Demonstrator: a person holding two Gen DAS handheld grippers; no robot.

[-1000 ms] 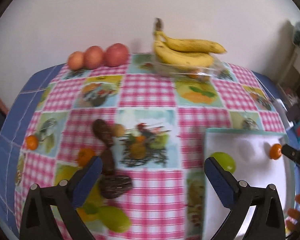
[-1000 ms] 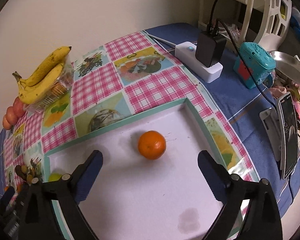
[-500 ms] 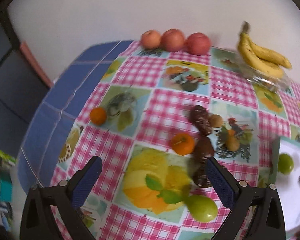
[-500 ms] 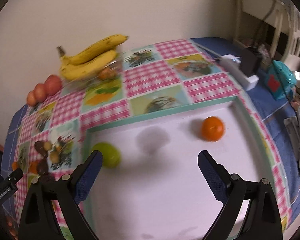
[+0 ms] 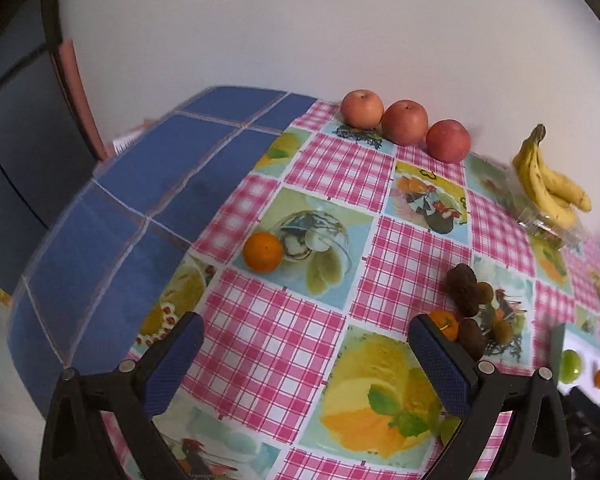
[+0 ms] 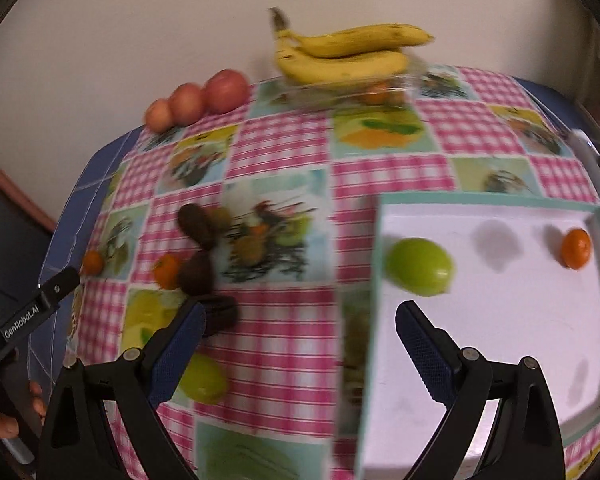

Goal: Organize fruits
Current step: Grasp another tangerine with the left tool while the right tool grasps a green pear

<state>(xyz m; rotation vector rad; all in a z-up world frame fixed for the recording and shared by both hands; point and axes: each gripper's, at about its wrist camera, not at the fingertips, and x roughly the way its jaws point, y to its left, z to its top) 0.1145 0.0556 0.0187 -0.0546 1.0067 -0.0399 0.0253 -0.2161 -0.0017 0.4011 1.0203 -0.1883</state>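
Note:
My left gripper is open and empty above the checked tablecloth. An orange lies ahead of it, left of centre, and a second orange sits behind its right finger beside brown fruits. My right gripper is open and empty over the left rim of the white tray. The tray holds a green fruit and an orange. Another green fruit lies on the cloth by my right gripper's left finger.
Three apples line the wall at the back, and bananas rest on a clear plastic box. The table's left edge drops off past the blue cloth. A hand holds the other gripper at lower left.
The left gripper has swung left and closer to the cloth, bringing the lone orange toward centre. The right gripper has swung left from over the tray toward its left rim.

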